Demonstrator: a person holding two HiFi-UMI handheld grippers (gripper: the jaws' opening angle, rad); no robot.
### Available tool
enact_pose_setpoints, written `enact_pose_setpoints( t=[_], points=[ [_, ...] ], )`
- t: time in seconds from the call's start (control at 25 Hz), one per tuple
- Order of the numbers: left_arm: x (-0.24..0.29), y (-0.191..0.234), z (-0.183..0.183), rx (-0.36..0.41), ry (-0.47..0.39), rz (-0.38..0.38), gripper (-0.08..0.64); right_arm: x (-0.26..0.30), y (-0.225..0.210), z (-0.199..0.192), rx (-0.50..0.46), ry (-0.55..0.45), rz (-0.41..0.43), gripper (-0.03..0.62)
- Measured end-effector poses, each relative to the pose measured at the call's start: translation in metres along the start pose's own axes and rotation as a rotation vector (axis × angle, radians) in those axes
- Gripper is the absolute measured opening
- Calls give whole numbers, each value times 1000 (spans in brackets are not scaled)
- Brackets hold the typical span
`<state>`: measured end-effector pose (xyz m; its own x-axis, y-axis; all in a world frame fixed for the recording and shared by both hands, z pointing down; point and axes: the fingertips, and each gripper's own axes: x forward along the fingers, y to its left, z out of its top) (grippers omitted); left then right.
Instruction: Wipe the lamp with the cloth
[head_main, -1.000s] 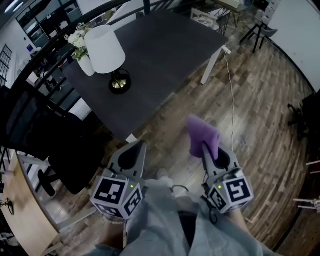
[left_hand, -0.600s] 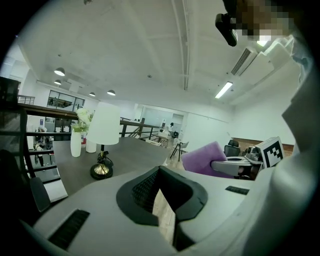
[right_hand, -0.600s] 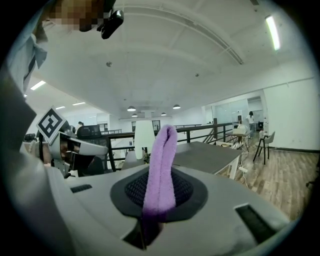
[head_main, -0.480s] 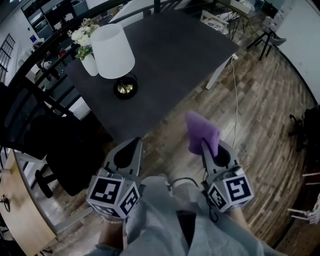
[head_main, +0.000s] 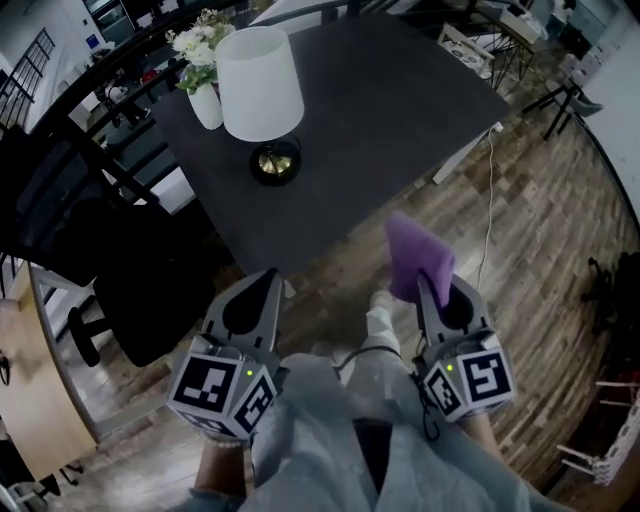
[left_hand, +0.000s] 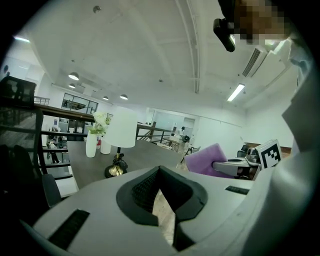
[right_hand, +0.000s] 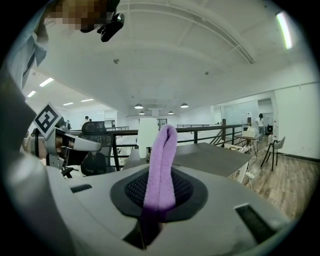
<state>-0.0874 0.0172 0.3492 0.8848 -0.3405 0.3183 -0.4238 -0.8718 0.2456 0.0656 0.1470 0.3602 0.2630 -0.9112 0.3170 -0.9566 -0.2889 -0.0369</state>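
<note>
Fingers of right gripper (head_main: 428, 290) clamped on folded purple cloth (head_main: 416, 255); left gripper (head_main: 265, 285) fingers together, empty. We've stepped closer since a second ago: table (head_main: 400, 120) nearer, lamp (head_main: 260, 85) larger, far left. Cloth well apart from lamp; wiping not begun.

Bright ceiling lights — heavy fisheye, dark corners.

One lamp (head_main: 260, 85) stands at eleven o'clock on the one dark table (head_main: 400, 110), with one vase of white flowers (head_main: 205, 100) beside it. One purple cloth (head_main: 415, 255) shows at four o'clock. There are two grippers, the left gripper (head_main: 268, 282) and the right gripper (head_main: 426, 288). One black office chair (head_main: 140, 300) is at nine o'clock.
</note>
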Motion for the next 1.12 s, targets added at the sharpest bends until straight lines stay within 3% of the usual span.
enact_pose_setpoints(
  t=[0.24,1.12],
  points=[
    [2,13,3,-36,-24,105,9,30,-13,16,-18,-33,50,51],
    [121,13,53,-136,-100,400,9,185,-85,68,-141,-37,448,51]
  ],
)
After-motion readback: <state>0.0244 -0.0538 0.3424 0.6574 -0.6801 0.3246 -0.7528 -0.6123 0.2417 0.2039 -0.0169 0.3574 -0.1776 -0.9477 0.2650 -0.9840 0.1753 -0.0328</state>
